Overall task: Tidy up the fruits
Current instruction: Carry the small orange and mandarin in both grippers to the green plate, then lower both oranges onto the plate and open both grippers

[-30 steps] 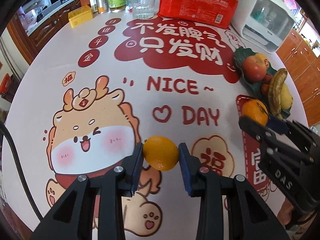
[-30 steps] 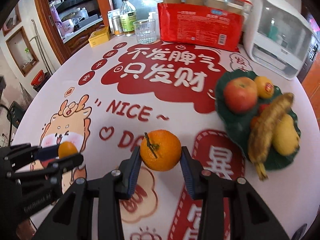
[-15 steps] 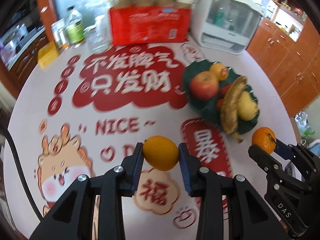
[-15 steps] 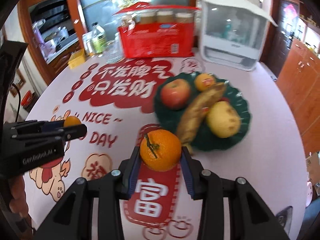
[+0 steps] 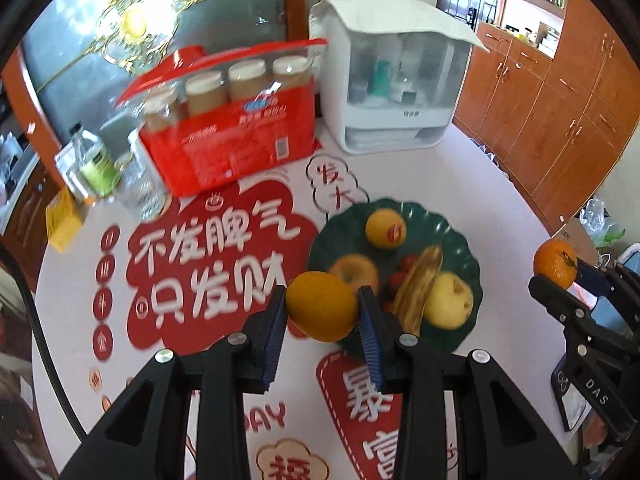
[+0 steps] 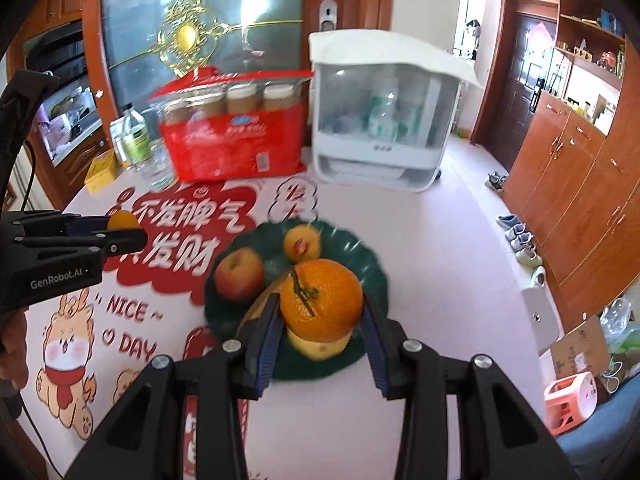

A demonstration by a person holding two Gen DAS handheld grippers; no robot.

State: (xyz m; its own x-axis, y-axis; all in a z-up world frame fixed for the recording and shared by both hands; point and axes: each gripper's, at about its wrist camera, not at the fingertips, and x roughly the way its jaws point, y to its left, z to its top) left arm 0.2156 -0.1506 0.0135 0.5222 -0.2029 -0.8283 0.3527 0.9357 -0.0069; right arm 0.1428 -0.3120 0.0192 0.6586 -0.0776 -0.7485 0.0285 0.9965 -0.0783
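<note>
At the far left of the table [image 5: 472, 168], a yellow box [image 5: 64, 216], a bottle [image 5: 90, 164] and a glass [image 5: 142, 188] were seen, with a red pack of jars [image 5: 232, 140] just to their right. The left gripper [image 5: 322, 308] was closed on a yellow-orange fruit [image 5: 322, 306], which was pinched between its blue pads [image 5: 276, 332] and held above the near left edge of the green plate [image 5: 456, 240]. On that plate were laid a stickered orange [image 5: 386, 228], an apple [image 5: 354, 272], a few small red fruits [image 5: 400, 276], a banana [image 5: 420, 284] and a yellow pear [image 5: 448, 300]. Behind the plate a white cabinet [image 5: 392, 76] was placed.

Further right, the right gripper [image 6: 322, 306] was shut on a tangerine [image 6: 322, 300] with a stem, gripped from both sides by the pads. From the right wrist view the tangerine was seen in front of the plate [image 6: 372, 276], over the pear [image 6: 320, 346]; from the left wrist view the same tangerine [image 5: 556, 262] was seen beyond the plate's right rim. How high either fruit was held could not be told.
</note>
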